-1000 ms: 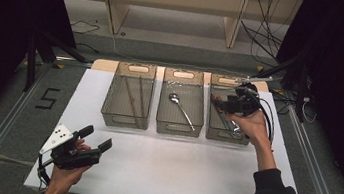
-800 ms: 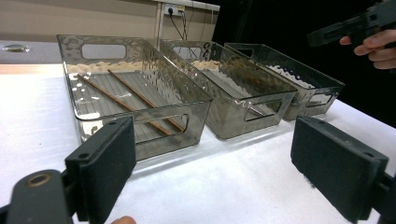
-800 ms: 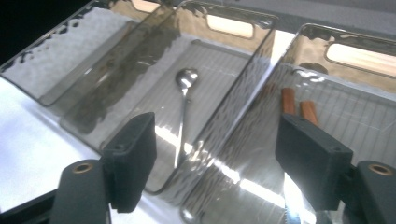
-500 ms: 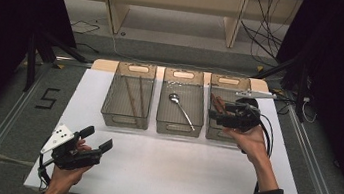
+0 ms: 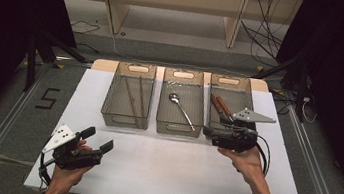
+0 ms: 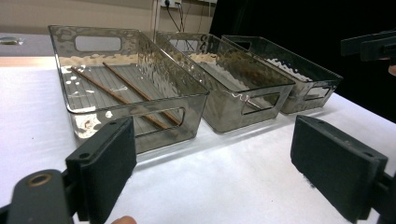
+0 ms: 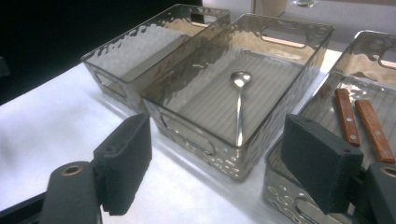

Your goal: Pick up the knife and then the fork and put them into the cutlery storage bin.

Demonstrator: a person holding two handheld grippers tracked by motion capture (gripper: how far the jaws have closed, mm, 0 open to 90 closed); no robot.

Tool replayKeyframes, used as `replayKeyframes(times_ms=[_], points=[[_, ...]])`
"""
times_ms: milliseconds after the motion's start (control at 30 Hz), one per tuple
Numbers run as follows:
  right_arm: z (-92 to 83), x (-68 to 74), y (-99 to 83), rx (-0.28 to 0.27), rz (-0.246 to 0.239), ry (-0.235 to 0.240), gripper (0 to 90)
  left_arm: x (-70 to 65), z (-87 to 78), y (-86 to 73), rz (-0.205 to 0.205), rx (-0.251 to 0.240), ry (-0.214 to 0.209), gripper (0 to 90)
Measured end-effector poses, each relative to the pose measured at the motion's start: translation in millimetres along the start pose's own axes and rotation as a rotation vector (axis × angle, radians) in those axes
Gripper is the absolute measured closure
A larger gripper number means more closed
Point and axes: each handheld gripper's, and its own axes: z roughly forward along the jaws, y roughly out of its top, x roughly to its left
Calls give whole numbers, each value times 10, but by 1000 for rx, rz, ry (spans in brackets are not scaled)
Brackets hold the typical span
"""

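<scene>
Three see-through bins sit side by side on a big white table (image 5: 159, 176), near its far edge. The left bin (image 5: 128, 96) has two long brown chopsticks (image 5: 134, 98) lying in it. The middle bin (image 5: 180, 103) has one shiny spoon (image 5: 181, 111) lying flat, its round end pointing to the far side. The right bin (image 5: 230, 102) has two brown wooden handles (image 5: 220, 105) lying next to each other. The right gripper (image 5: 209, 132) is held by a hand just in front of the right bin, and its two black pads are wide apart with nothing between them. The left gripper (image 5: 99, 139) is held low near the front left of the table, well away from the bins, and its pads are wide apart too, holding nothing.
</scene>
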Motion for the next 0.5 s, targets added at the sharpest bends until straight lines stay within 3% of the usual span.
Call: replayKeyframes(times_ms=[500], points=[[-87,196,-217,-62,-16,32,252,2,9,-2,-1,17,-12,142]])
